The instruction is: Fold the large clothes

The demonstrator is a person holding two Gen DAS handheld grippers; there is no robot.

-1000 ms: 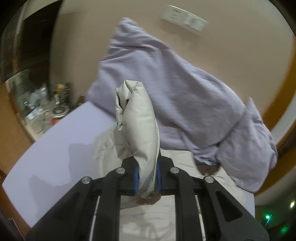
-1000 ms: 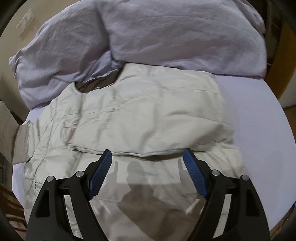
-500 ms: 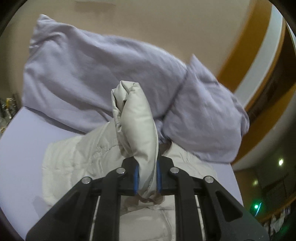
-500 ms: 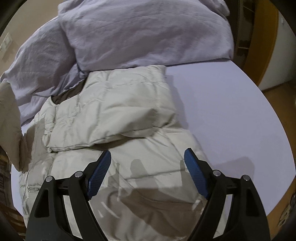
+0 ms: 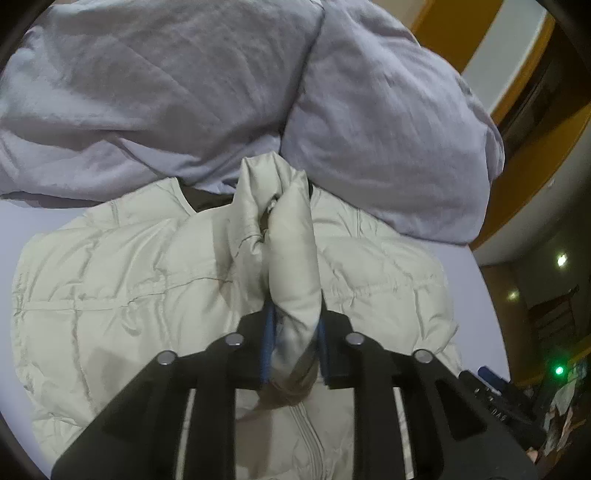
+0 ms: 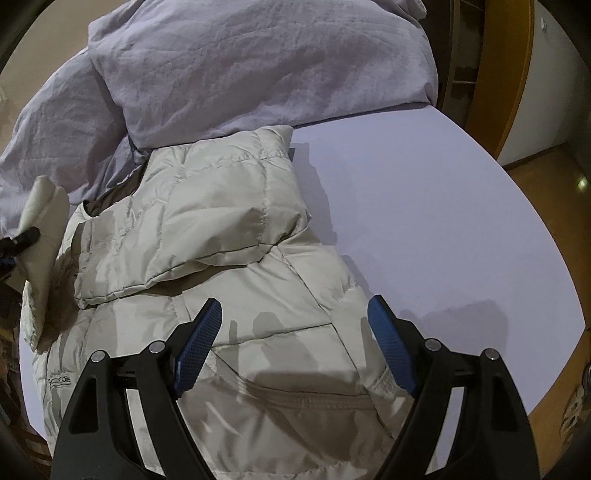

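Note:
A cream puffer jacket (image 5: 129, 288) lies spread on the lavender bed sheet (image 6: 424, 221), collar toward the heaped bedding. One sleeve (image 6: 207, 221) lies folded across its chest. My left gripper (image 5: 293, 347) holds the other sleeve (image 5: 291, 258) bunched upright over the jacket's middle. Its jaws are opening, and the blue pads still touch the fabric on both sides. In the right wrist view that sleeve (image 6: 44, 206) shows at the far left edge. My right gripper (image 6: 295, 347) hangs open just above the jacket's lower half (image 6: 295, 387), with nothing between its fingers.
A crumpled lavender duvet (image 5: 166, 92) is piled at the head of the bed, touching the jacket's collar. Bare sheet lies to the right of the jacket. Past the bed's right edge are a wooden floor (image 6: 546, 166) and orange-brown wall trim (image 5: 461, 33).
My left gripper has swung the held sleeve across and down over the jacket's middle, and its pads stand slightly wider. The right gripper drifted sideways at first, then stayed open above the jacket.

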